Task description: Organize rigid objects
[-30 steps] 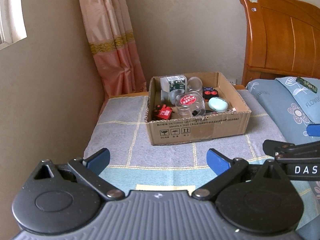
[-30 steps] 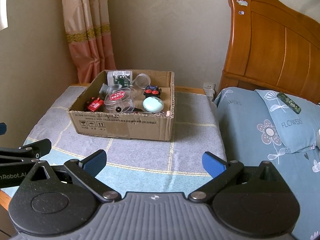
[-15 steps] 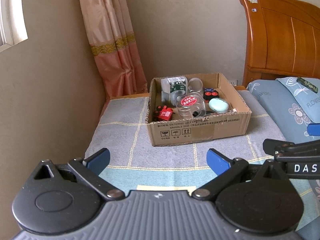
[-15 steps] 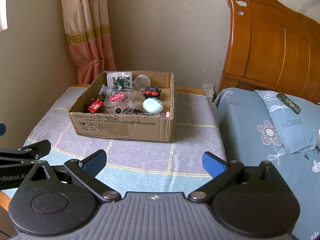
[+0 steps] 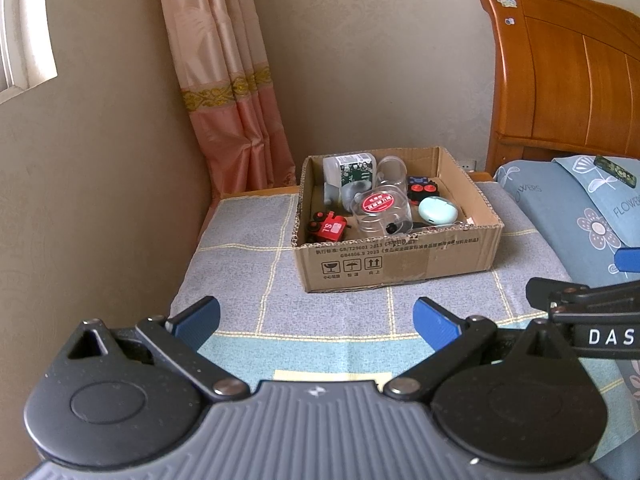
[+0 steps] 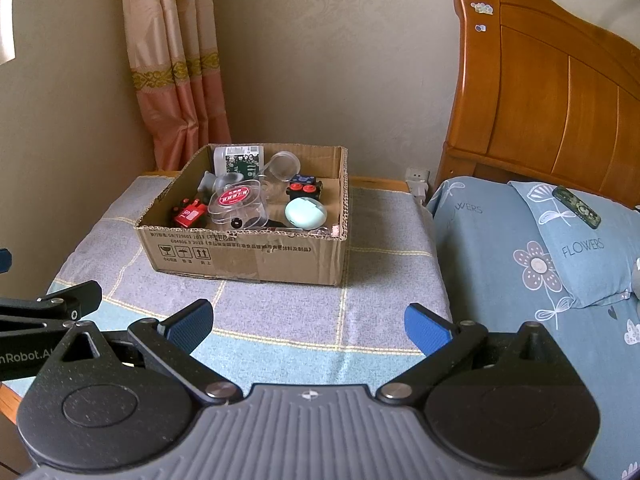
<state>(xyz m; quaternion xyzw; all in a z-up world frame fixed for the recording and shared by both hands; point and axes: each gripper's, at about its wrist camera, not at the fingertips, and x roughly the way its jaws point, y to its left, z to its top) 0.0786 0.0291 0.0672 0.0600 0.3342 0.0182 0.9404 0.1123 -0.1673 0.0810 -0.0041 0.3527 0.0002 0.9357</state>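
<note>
The left gripper and right gripper hover side by side over the grey-and-teal checked cloth, blue-padded jaws spread wide, holding nothing. Beyond them the brown cardboard box sits on the cloth, holding a red toy block, a clear plastic tub with red label and a mint oval case. Since a second ago both views have barely shifted.

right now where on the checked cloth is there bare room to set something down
Bare cloth lies between the cardboard box and both open grippers, left and right, also left of the box and between box and bed. Inside the box it is crowded.
</note>
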